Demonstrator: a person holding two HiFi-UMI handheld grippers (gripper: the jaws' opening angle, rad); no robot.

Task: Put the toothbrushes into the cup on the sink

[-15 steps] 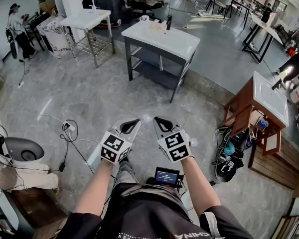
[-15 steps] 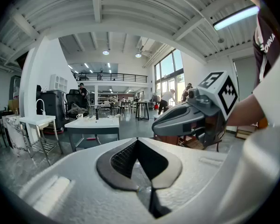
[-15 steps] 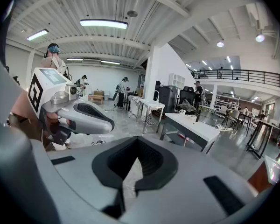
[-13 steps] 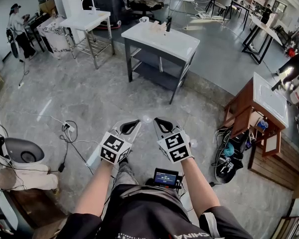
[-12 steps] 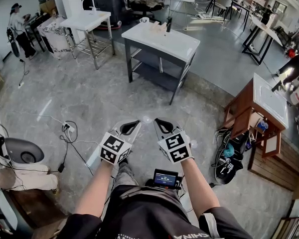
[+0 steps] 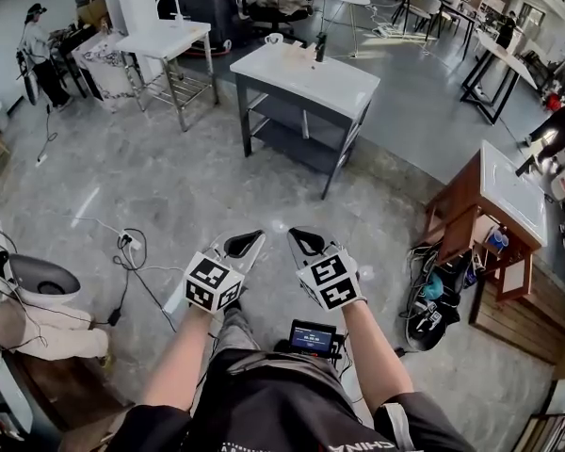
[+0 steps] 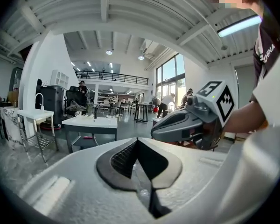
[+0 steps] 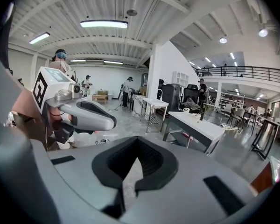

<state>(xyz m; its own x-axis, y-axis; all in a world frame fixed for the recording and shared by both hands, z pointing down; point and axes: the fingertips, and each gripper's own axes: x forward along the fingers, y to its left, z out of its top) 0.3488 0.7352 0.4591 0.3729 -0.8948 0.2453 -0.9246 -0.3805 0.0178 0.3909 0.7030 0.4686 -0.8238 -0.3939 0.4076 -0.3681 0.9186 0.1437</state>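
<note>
Looking down from the head view, we see the left gripper and the right gripper held side by side in front of the body, above the grey stone floor. Both are well apart from the sink, a white top on a dark frame further up the room. The cup stands at the sink's far left corner, near a dark faucet. Small pale things lie between the two, too small for us to tell as toothbrushes.

Only the gripper views let us read the jaws. In the left gripper view the pads meet with nothing between them, and the cup shows on the distant sink. The right gripper view shows the same: jaws together, empty, with the cup far ahead. These views also give the ribbed ceiling and a railed balcony, which the head view lacks. The head view alone shows the small screen at our waist.
</note>
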